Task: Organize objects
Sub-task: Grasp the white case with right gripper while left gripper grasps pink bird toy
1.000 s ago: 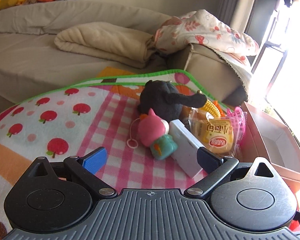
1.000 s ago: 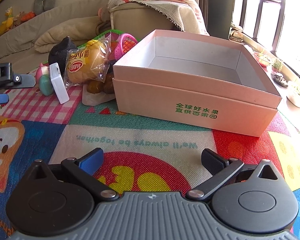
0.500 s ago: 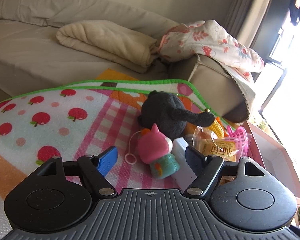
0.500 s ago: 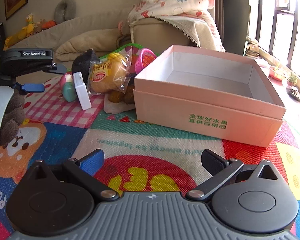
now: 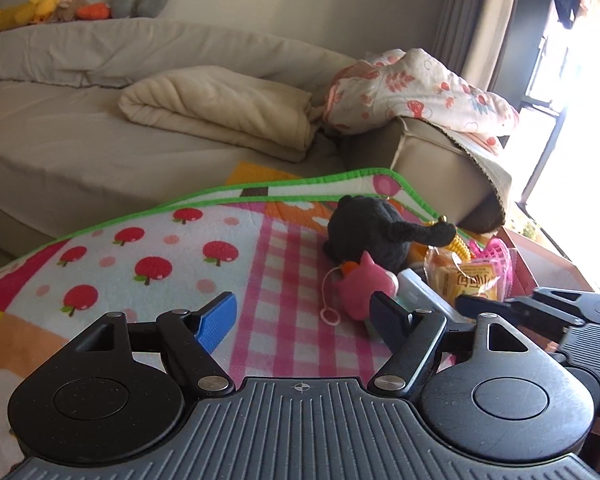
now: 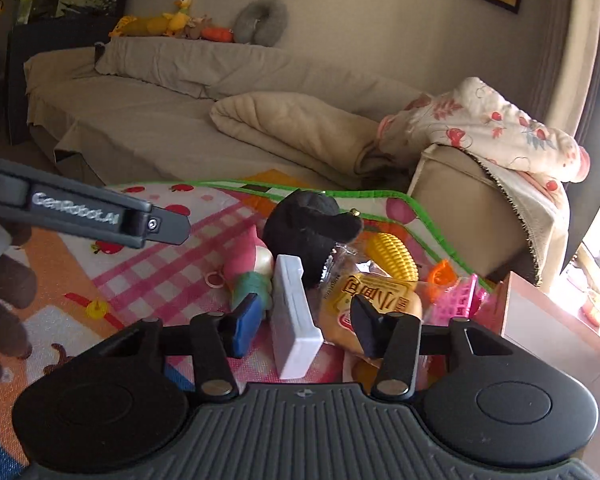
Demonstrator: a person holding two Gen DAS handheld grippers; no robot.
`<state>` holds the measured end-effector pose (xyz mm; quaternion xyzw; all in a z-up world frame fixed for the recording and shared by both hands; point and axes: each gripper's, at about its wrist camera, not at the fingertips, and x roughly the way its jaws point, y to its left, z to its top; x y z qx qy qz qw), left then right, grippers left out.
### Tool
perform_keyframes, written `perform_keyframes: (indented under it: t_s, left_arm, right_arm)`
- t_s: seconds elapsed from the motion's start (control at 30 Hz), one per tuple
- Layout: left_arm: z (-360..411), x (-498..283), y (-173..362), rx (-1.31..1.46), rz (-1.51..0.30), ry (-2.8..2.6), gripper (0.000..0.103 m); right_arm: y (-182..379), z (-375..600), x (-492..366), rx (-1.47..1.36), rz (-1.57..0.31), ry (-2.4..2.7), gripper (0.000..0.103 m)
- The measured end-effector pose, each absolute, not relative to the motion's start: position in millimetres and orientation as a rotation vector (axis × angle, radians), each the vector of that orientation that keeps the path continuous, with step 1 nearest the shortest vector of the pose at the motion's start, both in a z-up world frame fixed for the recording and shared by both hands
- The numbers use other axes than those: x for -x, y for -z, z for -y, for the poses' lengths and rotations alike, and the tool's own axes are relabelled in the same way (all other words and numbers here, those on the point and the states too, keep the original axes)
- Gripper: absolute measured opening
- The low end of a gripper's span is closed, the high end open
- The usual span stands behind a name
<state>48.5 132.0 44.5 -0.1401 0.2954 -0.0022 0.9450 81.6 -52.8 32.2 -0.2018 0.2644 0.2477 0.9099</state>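
Sofa (image 6: 148, 120) behind, play mat (image 5: 148, 264) on floor carrying toy pile; pink box (image 6: 548, 320) at pile's right, likely destination.

Pile: black plush (image 6: 312, 220), bread packet (image 6: 374, 292), white case (image 6: 294, 316) standing on edge, pink doll (image 5: 362, 284).

Right hand-held gripper (image 6: 304, 324): jaws closing round white case, pads not yet pressing.

Left hand-held gripper (image 5: 304, 316): apart, empty, short of doll.

Right view alone shows toy corn (image 6: 392, 256) plainly, plus white case between jaws.

Glossy white plastic case (image 6: 294, 316), fuzzy black plush (image 6: 308, 220), crinkly snack wrapper (image 6: 364, 292)
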Motion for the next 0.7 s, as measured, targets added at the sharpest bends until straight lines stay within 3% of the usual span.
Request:
perform_keyframes:
  t_s: [0.1, 0.33, 0.43, 0.47, 0.53, 0.57, 0.7]
  left_arm:
    - [-132, -55, -39, 0.311, -0.634, 0.022, 0.080]
    - [-96, -86, -22, 0.347, -0.670, 0.075, 0.080]
    - [-80, -105, -16, 0.354, -0.692, 0.048, 0.072]
    - [-75, -110, -15, 0.335, -0.689, 0.029, 0.066]
    - [-68, -116, -13, 0.284, -0.680, -0.010, 0.058]
    - [-65, -117, -13, 0.260, -0.677, -0.022, 0.046]
    - [-61, -106, -19, 0.193, -0.694, 0.039, 0.044]
  right_arm:
    - [-29, 60, -83, 0.367, -0.636, -0.513, 0.019]
    - [-39, 146, -40, 0.083, -0.846, -0.566, 0.017]
    - [-37, 177, -18, 0.099, -0.821, -0.482, 0.020]
    - [-37, 184, -8, 0.127, -0.792, -0.439, 0.026]
    - [-36, 196, 5, 0.167, -0.744, -0.386, 0.048]
    - [-36, 200, 11, 0.173, -0.724, -0.373, 0.063]
    - [-35, 210, 21, 0.200, -0.682, -0.341, 0.071]
